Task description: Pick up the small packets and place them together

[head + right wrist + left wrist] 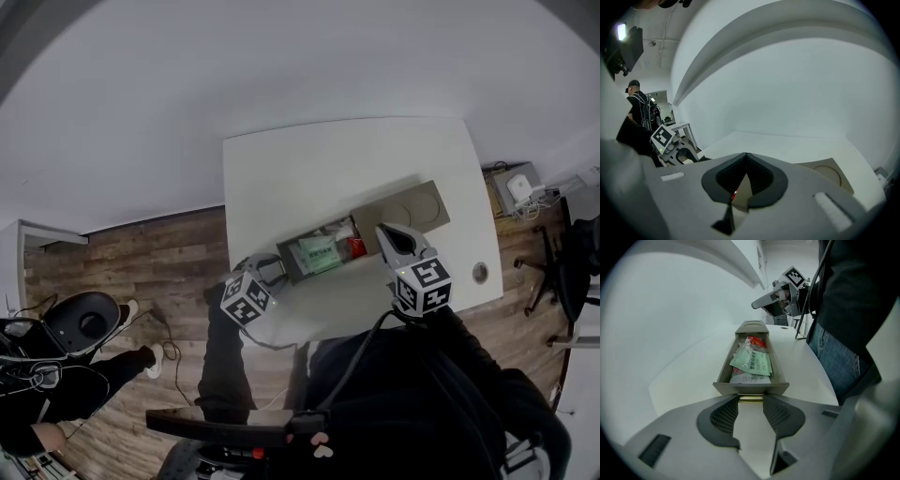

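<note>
A tan box lies on the white table, and its drawer is pulled out toward my left gripper. Inside lie a green packet, a red packet and a white packet. My left gripper is at the drawer's front, its fingertips closed on the two ends of the brass handle. My right gripper hovers over the box end of the drawer, shut and holding nothing. Only a sliver of red shows below its jaws.
The table's near edge runs just behind both grippers, with a round grommet hole at the right. On the wooden floor are a seated person at the left and an office chair at the right. A second person stands far off.
</note>
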The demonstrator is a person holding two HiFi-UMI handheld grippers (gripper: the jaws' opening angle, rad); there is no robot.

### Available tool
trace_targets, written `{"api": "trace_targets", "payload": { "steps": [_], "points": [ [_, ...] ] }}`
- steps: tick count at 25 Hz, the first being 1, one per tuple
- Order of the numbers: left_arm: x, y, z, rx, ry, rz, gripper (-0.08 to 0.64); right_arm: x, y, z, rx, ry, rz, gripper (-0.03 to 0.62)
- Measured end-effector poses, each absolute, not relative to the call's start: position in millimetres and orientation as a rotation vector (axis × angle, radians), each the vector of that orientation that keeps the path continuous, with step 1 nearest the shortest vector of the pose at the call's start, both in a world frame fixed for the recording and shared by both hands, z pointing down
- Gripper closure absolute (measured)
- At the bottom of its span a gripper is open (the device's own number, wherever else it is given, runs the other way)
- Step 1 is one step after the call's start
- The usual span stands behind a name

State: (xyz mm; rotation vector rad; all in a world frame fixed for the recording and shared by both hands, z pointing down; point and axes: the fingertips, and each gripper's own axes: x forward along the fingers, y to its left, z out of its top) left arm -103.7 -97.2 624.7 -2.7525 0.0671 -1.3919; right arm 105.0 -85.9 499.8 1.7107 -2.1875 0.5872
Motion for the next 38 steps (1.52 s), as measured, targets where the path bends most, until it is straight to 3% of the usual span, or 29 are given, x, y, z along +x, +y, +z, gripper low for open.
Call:
{"api": "trace_targets", "payload": {
  "steps": [26,36,38],
  "points": [
    [-102.6,-96.8,627.6,-2.822,0.171,-1.321,0.396,67.2,-103.0,513.8,1.456,-2.297,0.621,0.584],
    [-132.8,-95.5,616.0,-2.982,0.486,-1.258,0.396,16.6,-108.8,521.3,1.018,-2.363,0.485,0.543],
    [-144.2,-100.6,606.9,-3.024,0.641,-1.198,0.396,3.5,-104.4,527.7,0.826,-2.366,0.431,0.506]
  ]
}}
